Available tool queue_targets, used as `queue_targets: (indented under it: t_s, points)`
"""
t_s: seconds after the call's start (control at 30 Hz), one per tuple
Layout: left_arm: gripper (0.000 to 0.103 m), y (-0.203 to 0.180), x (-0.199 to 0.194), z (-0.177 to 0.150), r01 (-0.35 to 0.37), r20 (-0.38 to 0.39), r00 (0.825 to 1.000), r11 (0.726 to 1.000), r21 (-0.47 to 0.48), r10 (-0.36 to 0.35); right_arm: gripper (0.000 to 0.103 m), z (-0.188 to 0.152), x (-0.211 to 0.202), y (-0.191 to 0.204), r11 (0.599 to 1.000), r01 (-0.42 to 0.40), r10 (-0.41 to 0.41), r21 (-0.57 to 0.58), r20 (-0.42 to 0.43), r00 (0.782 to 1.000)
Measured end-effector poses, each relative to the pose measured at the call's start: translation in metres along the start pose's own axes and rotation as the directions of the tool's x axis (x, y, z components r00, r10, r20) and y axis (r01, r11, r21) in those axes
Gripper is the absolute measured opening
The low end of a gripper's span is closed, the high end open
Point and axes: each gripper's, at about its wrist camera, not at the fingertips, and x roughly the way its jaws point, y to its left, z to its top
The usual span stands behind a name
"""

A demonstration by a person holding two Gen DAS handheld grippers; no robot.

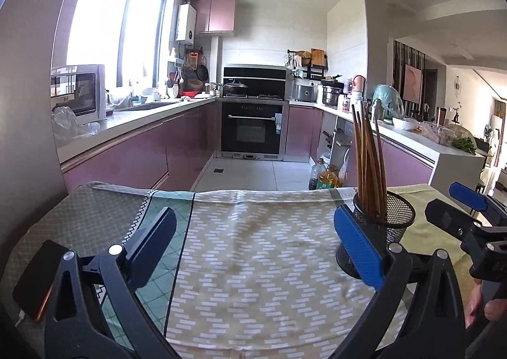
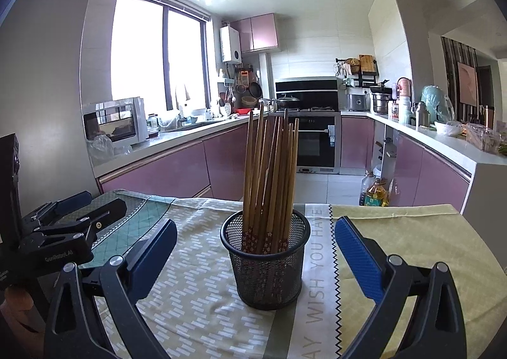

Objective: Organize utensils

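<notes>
A black mesh cup (image 2: 265, 267) stands upright on the patterned tablecloth (image 2: 196, 295), holding several brown wooden chopsticks (image 2: 269, 175) that fan upward. My right gripper (image 2: 253, 251) is open, and the cup sits in the gap between its blue fingers (image 2: 358, 257) without touching them. In the left wrist view the same cup (image 1: 393, 219) and chopsticks (image 1: 369, 165) stand just behind the right finger. My left gripper (image 1: 253, 241) is open over bare cloth, with nothing between its fingers. Each gripper shows at the edge of the other's view.
The table's far edge (image 1: 253, 191) drops to a tiled kitchen floor. Oil bottles (image 2: 375, 192) stand on the floor past the edge. Pink cabinets and worktops run along both sides, with an oven (image 1: 252, 129) at the back. A person's fingers (image 1: 481, 305) show at lower right.
</notes>
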Motion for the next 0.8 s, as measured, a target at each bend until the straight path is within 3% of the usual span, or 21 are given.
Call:
queue_targets:
  t_s: [0.23, 0.8]
  points:
    - [0.098, 0.001, -0.016, -0.004, -0.019, 0.082, 0.996, 1.0, 0.006, 0.019, 0.096, -0.003, -0.009, 0.004, 1.0, 0.029, -0.03, 0.004, 0.046, 0.999]
    - [0.098, -0.003, -0.027, -0.006, -0.046, 0.117, 0.992, 0.999, 0.024, 0.043, 0.096, -0.001, -0.017, 0.009, 0.999, 0.05, -0.05, -0.003, 0.088, 0.995]
